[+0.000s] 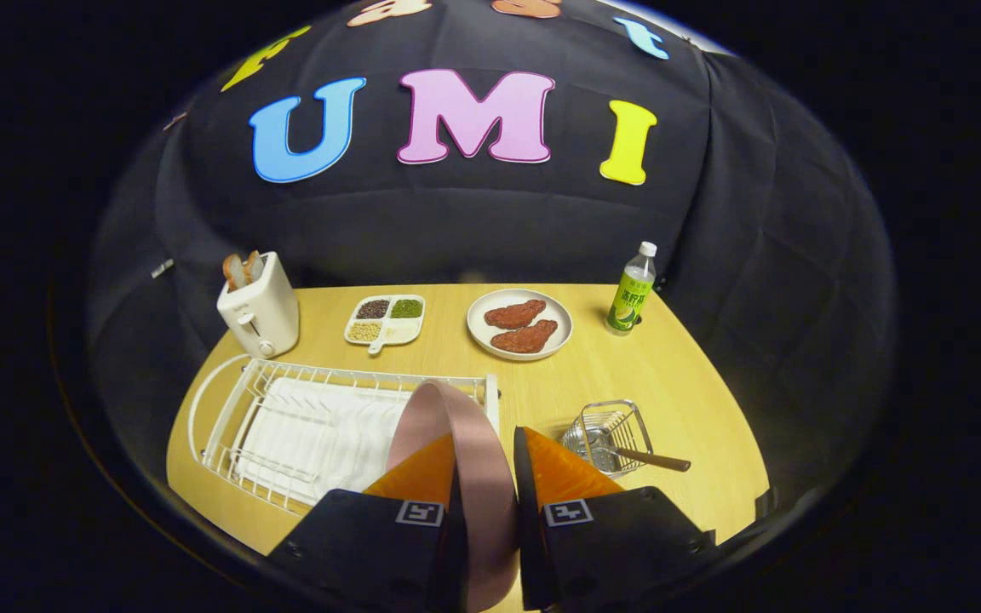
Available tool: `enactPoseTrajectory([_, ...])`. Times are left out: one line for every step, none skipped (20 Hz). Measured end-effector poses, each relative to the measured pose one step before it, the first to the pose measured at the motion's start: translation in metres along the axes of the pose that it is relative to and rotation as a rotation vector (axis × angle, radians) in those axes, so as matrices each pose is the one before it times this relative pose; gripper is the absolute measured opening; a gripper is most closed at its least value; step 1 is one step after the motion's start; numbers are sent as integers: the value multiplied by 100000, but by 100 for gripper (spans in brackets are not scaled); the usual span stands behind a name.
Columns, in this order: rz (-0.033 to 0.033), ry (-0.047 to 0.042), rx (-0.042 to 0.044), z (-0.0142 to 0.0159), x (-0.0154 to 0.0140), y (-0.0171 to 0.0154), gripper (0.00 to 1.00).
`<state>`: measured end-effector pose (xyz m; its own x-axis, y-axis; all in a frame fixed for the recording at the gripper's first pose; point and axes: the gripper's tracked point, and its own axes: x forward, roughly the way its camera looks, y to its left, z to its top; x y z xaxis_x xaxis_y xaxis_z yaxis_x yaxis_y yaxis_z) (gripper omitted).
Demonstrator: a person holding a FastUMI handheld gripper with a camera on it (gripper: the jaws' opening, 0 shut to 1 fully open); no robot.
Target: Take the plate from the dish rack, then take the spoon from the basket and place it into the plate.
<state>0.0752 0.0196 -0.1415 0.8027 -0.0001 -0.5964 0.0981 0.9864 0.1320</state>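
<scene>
Fingers point(431, 477) of gripper point(484, 477) clamp the pink plate point(456, 426) edge-on, lifted beside dish rack point(303, 426); spoon point(648, 460) in basket point(610, 434) right of rack, untouched.

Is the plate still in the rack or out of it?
Out. The pink plate stands on edge, clamped between the gripper fingers, raised in front of the rack.

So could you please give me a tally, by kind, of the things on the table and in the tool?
Plates: 2, pink plate gripped in the tool, white plate with food
Divided tray: 1
Toaster: 1
Bottle: 1
Dish rack: 1
Basket: 1
Spoon: 1
Total: 8
</scene>
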Motion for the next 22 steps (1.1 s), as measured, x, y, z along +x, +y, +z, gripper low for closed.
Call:
enactPoseTrajectory([2869, 815, 4069, -185, -767, -404, 28])
enactPoseTrajectory([3068, 911, 3503, -188, -732, -440, 28])
enactPoseTrajectory([2976, 747, 2816, -241, -805, -574, 28])
enactPoseTrajectory([2958, 624, 2409, -230, -889, -726, 28])
enactPoseTrajectory([3269, 1016, 2226, -446, -1007, -681, 28])
enactPoseTrajectory([3100, 1723, 2256, -696, -931, -837, 28])
enactPoseTrajectory([3187, 1814, 2057, -835, -848, -1003, 28])
enactPoseTrajectory([2926, 1926, 2310, -882, -753, -1093, 28])
enactPoseTrajectory([2530, 2468, 2486, -975, -616, -1327, 28])
enactPoseTrajectory([1723, 2778, 2896, -894, -498, -1583, 28])
enactPoseTrajectory([1270, 2377, 3055, -926, -258, -1571, 28])
enactPoseTrajectory([1611, 2670, 3380, -790, 1, -1458, 28])
enactPoseTrajectory([2427, 2081, 3445, -651, 216, -1190, 28])
enactPoseTrajectory([1946, 1661, 2046, -282, 373, -1085, 28])
enactPoseTrajectory([903, 1671, 294, -345, 464, -1129, 28])
enactPoseTrajectory([219, 1849, -890, -314, 749, -1168, 28])
enactPoseTrajectory([123, 1994, -1297, -478, 861, -1108, 28])
enactPoseTrajectory([159, 2057, -369, -309, 831, -1007, 28])
enactPoseTrajectory([677, 1767, -162, -276, 808, -779, 28])
enactPoseTrajectory([625, 1618, -344, -195, 901, -653, 28])
enactPoseTrajectory([591, 1322, -1012, -274, 698, -547, 28])
enactPoseTrajectory([-110, 1342, -1423, -128, 688, -529, 28])
